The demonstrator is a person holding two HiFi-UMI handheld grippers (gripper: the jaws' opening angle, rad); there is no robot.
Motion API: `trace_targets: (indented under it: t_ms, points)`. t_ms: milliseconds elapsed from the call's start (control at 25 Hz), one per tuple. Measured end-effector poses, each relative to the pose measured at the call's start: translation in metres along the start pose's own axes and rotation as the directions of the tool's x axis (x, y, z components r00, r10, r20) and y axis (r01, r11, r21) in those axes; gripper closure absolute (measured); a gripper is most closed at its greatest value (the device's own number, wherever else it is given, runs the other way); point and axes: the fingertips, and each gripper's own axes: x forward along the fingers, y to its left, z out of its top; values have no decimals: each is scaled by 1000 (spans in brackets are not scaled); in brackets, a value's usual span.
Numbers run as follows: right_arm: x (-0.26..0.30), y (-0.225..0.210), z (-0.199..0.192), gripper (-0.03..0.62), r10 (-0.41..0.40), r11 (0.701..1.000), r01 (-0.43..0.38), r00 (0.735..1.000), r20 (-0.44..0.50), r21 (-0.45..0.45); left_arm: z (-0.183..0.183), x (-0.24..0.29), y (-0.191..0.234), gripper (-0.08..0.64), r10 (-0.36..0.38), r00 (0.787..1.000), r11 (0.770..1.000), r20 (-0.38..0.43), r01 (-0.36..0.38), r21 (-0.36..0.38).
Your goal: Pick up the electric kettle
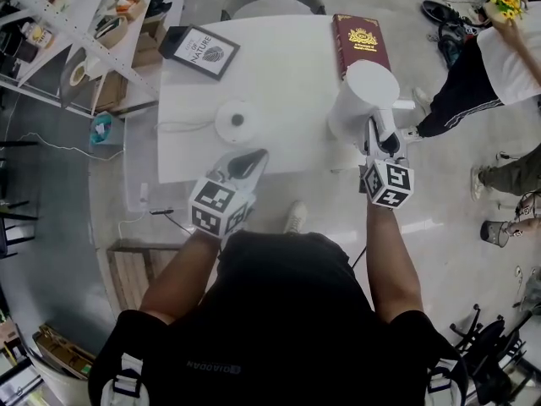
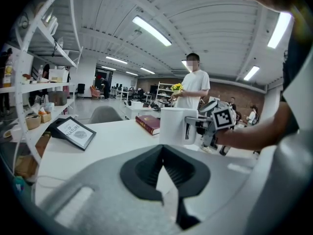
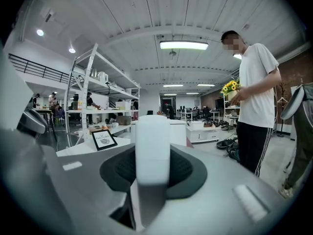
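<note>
The white electric kettle (image 1: 365, 91) is upright at the right edge of the white table (image 1: 287, 83); the left gripper view shows it too, the kettle (image 2: 173, 126) beside the book. My right gripper (image 1: 380, 139) is shut on the kettle's handle (image 3: 152, 141), which fills the gap between its dark pads. The kettle's round white base (image 1: 237, 121) lies near the table's middle, apart from the kettle. My left gripper (image 1: 254, 159) hovers over the front edge near the base; its fingertips meet and hold nothing.
A dark red book (image 1: 361, 42) and a framed sign (image 1: 199, 51) lie at the table's far side. A person (image 1: 494, 57) with yellow flowers stands to the right. Metal shelving (image 1: 76, 32) lines the left, and a wooden pallet (image 1: 131, 269) sits on the floor.
</note>
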Motion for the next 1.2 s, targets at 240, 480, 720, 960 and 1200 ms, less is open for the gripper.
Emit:
trace_targets:
  t_ms: [240,480,720,960,1200]
  points:
    - [-12,-2,-15,466,-17,1000,17,999,-46,0,1,-1,-4,556,-16,1000,1000,-1,16,6]
    - [-23,0,-28,465,-27,1000,28,997,-76,9,-2,-7,-2,555,-22,1000,1000,-2,22,6]
    - [-29,5,-37,463,-32,999,31,994,-103,-9,-3,-15,0,557,-35,999,999,5,35,4]
    - [-29,6,-38,462,-48,999,47,993,-104,-8,-7,-21,1,555,-57,998,998,5,57,6]
    - [-28,5,-43,425,-61,998,65,988,-141,18,-6,-31,5,557,-78,997,997,12,77,17]
